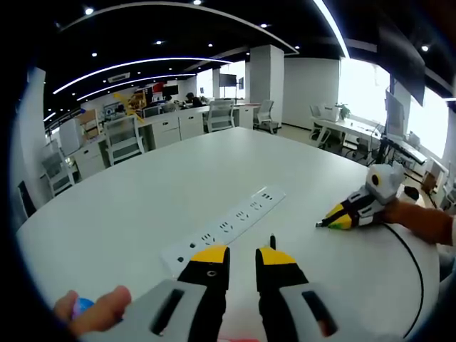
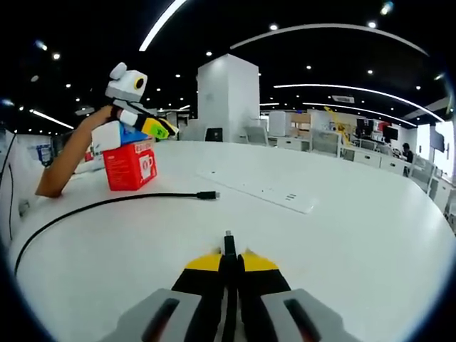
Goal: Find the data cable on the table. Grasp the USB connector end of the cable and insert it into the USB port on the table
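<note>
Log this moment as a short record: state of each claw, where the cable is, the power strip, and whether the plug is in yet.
right claw: shut on cable, connector tip poking out ahead
left claw: open, holding nothing, above the table
cable: black, loops over the white table; its other end lies free near the red box
power strip: white, flat on table, ahead of left claw
insertion: not yet done

Right gripper (image 2: 229, 262) clamps cable connector (image 2: 229, 242); power strip (image 2: 260, 190) ahead on table (image 2: 370, 235).
</note>
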`<state>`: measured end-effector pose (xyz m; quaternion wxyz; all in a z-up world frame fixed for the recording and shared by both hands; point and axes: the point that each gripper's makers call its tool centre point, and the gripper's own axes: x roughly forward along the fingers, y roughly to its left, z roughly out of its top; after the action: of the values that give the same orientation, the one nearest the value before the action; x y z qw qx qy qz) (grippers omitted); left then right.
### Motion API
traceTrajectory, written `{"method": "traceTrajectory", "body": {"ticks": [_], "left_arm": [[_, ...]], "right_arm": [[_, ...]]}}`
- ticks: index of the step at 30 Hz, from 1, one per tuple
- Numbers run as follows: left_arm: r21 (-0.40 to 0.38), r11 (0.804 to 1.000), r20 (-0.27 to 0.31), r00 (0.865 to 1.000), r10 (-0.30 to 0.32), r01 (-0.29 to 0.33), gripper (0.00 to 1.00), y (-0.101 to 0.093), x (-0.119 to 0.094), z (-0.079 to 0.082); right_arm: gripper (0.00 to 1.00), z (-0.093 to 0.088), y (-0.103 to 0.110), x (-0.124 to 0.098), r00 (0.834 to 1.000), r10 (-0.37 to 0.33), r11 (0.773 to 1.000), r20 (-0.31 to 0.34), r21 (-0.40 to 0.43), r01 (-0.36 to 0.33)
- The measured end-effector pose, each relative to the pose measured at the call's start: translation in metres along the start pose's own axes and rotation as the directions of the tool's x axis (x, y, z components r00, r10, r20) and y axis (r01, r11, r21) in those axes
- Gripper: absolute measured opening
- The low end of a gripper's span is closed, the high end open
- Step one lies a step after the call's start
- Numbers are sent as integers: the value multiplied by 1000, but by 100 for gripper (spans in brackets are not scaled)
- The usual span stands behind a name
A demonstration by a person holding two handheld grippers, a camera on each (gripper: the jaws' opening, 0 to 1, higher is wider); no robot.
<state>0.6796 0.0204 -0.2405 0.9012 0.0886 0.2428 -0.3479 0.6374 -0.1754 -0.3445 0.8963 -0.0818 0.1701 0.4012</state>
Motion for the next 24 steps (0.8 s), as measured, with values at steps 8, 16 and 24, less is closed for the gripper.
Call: {"method": "traceTrajectory", "body": {"ticks": [8,16,24], "left_arm": [[-1,1000,1,1000,0,0,16,0,2,0],[-1,1000,1,1000,-1,1,16,1,3,2],[-2,1000,2,1000,-1,1,16,1,4,3]], "right_arm": [[10,0,-1,0,1000,-2,1000,1,12,2],[10,-1,-1,-1,1000,-8,1000,-2,6,8],[10,0,-2,-2,1000,-13,1000,-8,18,14]]}}
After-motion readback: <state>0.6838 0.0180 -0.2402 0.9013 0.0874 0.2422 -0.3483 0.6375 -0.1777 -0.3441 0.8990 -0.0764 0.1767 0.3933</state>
